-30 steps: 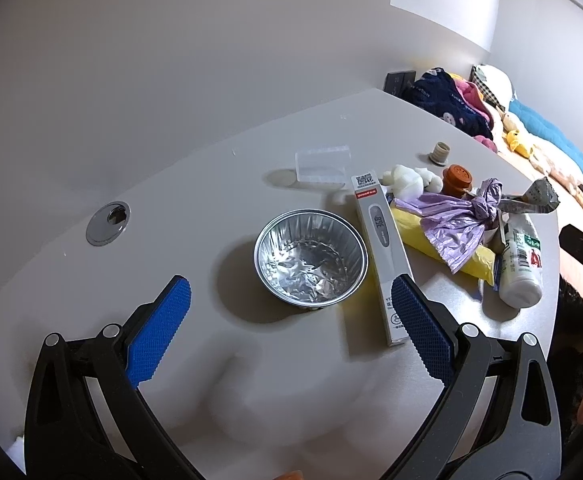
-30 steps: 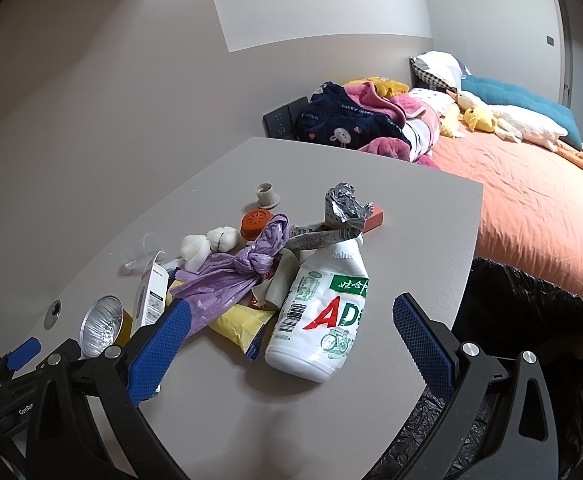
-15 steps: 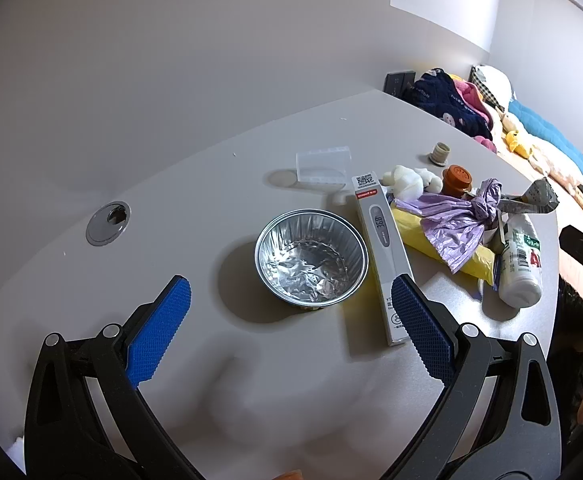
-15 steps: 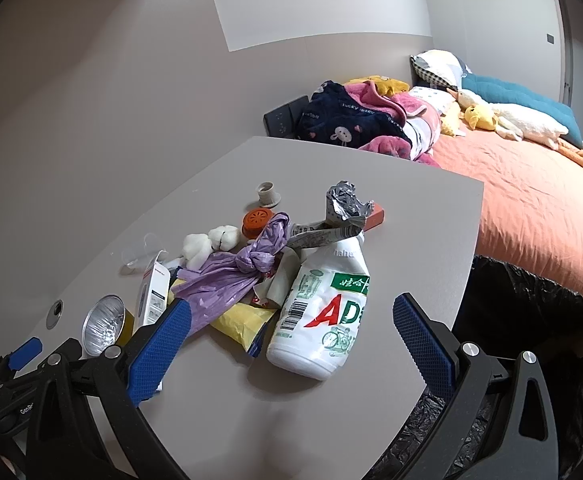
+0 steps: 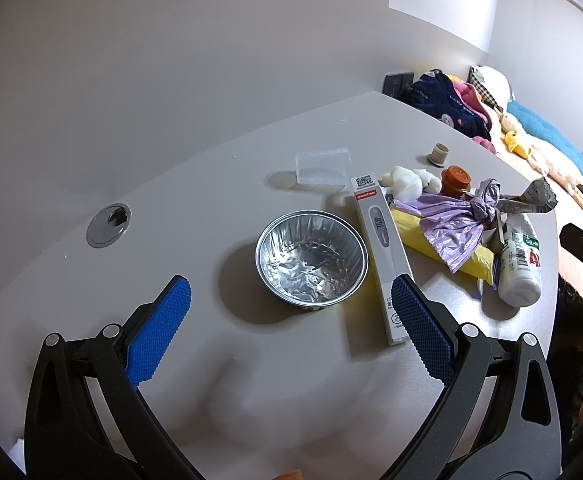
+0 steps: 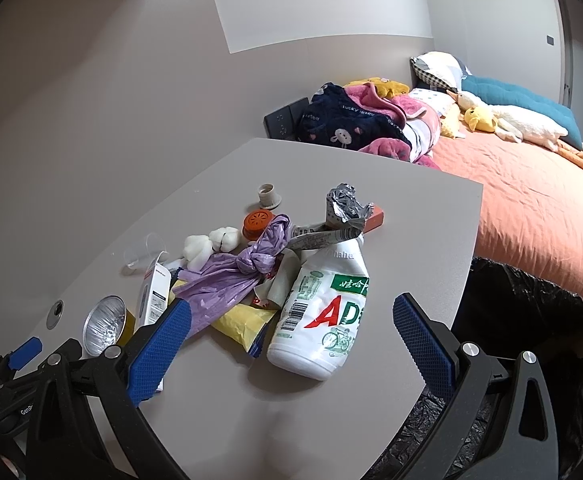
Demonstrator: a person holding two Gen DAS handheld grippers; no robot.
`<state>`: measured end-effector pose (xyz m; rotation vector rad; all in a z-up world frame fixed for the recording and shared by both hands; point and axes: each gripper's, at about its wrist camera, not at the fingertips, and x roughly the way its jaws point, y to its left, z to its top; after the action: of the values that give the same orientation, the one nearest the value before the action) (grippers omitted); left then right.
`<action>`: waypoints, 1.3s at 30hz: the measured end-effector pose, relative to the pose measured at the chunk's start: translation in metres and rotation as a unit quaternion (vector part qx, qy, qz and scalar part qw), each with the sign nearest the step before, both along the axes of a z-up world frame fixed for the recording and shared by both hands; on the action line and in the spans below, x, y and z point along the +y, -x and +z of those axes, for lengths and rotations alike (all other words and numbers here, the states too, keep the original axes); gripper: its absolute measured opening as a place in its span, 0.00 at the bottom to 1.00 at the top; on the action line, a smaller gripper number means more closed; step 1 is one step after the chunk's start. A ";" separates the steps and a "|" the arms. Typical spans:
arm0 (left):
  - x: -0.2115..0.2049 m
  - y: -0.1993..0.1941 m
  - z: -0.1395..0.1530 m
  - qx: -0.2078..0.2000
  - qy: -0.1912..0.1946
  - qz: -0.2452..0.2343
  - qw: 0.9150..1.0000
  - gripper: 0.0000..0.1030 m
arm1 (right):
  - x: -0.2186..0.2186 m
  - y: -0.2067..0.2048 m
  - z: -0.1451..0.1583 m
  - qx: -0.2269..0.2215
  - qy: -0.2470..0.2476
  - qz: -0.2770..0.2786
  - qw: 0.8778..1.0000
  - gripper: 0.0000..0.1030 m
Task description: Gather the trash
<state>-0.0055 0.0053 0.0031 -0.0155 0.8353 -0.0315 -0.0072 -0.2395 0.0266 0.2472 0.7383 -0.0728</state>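
Trash lies on a grey table (image 5: 211, 184). My left gripper (image 5: 289, 292) is open and empty, just short of a foil cup (image 5: 311, 258). A thermometer box (image 5: 379, 248) lies right of the cup. Beyond it are a purple bag (image 5: 451, 220), a yellow wrapper (image 5: 415, 236) and a white bottle (image 5: 519, 264). My right gripper (image 6: 291, 314) is open and empty, with the white bottle (image 6: 323, 308) lying between its fingers. The purple bag (image 6: 235, 280), the foil cup (image 6: 105, 324) and crumpled foil (image 6: 345, 204) show there too.
A bin lined with a black bag (image 6: 531, 328) stands at the table's right edge. Beyond it is a bed with an orange sheet (image 6: 539, 200) and piled clothes (image 6: 359, 120). A clear plastic cup (image 5: 323, 166), cotton balls (image 5: 407, 182), an orange cap (image 5: 455, 178) and a cable hole (image 5: 108, 220) are on the table.
Almost nothing: the right gripper has edged slightly toward the white bottle. The left view is unchanged.
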 end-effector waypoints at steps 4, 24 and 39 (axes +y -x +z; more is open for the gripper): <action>0.000 0.000 0.000 -0.001 0.001 0.000 1.000 0.94 | 0.000 0.000 0.000 0.000 0.000 0.000 1.000 0.98; 0.000 -0.018 0.000 -0.001 -0.005 0.001 1.000 0.94 | -0.016 -0.007 -0.010 0.001 -0.007 -0.003 1.000 0.98; 0.008 -0.059 -0.034 0.039 -0.019 0.020 0.999 0.67 | -0.033 -0.041 -0.051 0.047 -0.025 -0.023 0.998 0.84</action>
<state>0.0530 0.0128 -0.0309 0.0015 0.9137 0.0235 0.0336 -0.2723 -0.0248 0.3108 0.8288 -0.1104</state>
